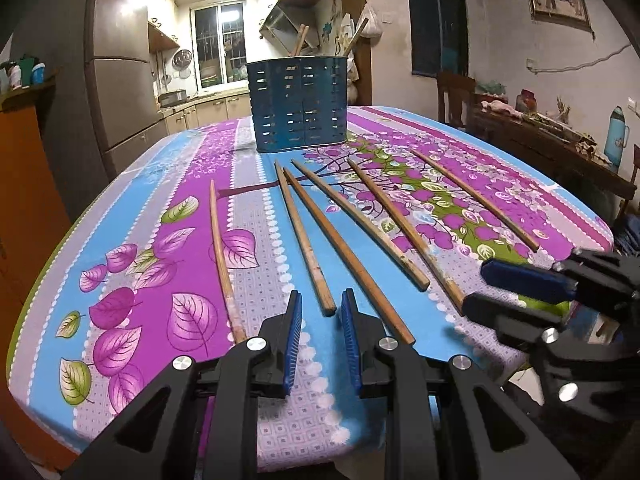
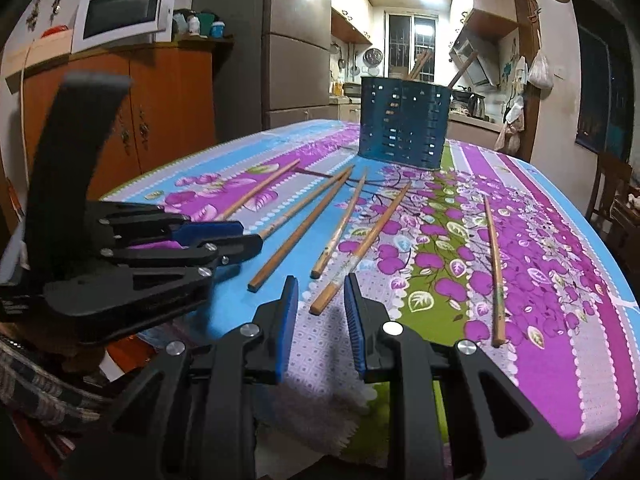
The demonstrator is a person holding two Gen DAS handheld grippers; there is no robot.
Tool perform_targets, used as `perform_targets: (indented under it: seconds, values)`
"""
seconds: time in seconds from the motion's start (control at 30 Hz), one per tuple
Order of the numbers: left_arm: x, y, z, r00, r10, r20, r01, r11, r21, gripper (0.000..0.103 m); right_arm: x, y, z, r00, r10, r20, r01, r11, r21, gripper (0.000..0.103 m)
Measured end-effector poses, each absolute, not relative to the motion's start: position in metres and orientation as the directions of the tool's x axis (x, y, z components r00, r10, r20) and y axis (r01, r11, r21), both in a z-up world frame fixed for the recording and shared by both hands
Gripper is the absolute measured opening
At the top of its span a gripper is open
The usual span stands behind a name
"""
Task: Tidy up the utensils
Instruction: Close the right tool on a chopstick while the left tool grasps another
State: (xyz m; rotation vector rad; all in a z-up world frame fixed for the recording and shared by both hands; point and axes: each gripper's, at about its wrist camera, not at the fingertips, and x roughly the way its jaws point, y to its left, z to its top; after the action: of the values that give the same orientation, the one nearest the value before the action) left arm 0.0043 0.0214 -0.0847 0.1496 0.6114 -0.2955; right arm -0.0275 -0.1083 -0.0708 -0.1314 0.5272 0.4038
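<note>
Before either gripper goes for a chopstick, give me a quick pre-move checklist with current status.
1. Left gripper empty, jaws apart: ok.
2. Right gripper empty, jaws apart: ok.
3. Six chopsticks lying loose on the tablecloth; nearest chopstick ends between the left fingers: ok.
4. Blue perforated holder upright, path unobstructed: ok.
5. Room left in the holder: cannot tell; two sticks already poke out.
6. Grippers apart from each other: ok.

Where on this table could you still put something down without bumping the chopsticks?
Bare cloth lies left of the leftmost chopstick, out to the table edge, and on either side of the blue holder. A narrower strip runs right of the rightmost chopstick. The middle, in front of the holder, is crowded: six chopsticks fanned close together.
</note>
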Motion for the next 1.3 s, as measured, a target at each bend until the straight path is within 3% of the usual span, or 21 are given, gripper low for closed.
perform_targets:
  seconds: [0.2, 0.4, 0.9, 1.0, 1.3]
  values:
    - [-0.002, 0.022, -0.088, 0.804, -0.233, -0.548, 0.317, 0.946, 0.062, 0.020, -0.023, -0.101, -0.079, 0.804, 0.283, -0.523, -0.360, 0.931, -0.051, 0.022]
    - [-0.006, 0.019, -0.090, 0.821, -0.221, -0.526, 0.303, 0.950, 0.074, 0.019, -0.023, -0.100, -0.080, 0.822, 0.241, -0.516, -0.311, 0.949, -0.052, 0.008]
    - [-0.008, 0.021, -0.095, 0.839, -0.224, -0.496, 0.285, 0.957, 0.050, 0.019, -0.021, -0.106, -0.080, 0.844, 0.161, -0.512, -0.225, 0.972, -0.066, 0.008]
    - [-0.008, 0.024, -0.095, 0.841, -0.222, -0.493, 0.280, 0.959, 0.046, 0.008, -0.020, -0.108, -0.080, 0.844, 0.165, -0.511, -0.223, 0.973, -0.053, 0.007]
    - [-0.008, 0.028, -0.089, 0.847, -0.228, -0.481, 0.275, 0.961, 0.029, 0.008, -0.020, -0.123, -0.077, 0.845, 0.179, -0.504, -0.205, 0.979, 0.005, 0.006]
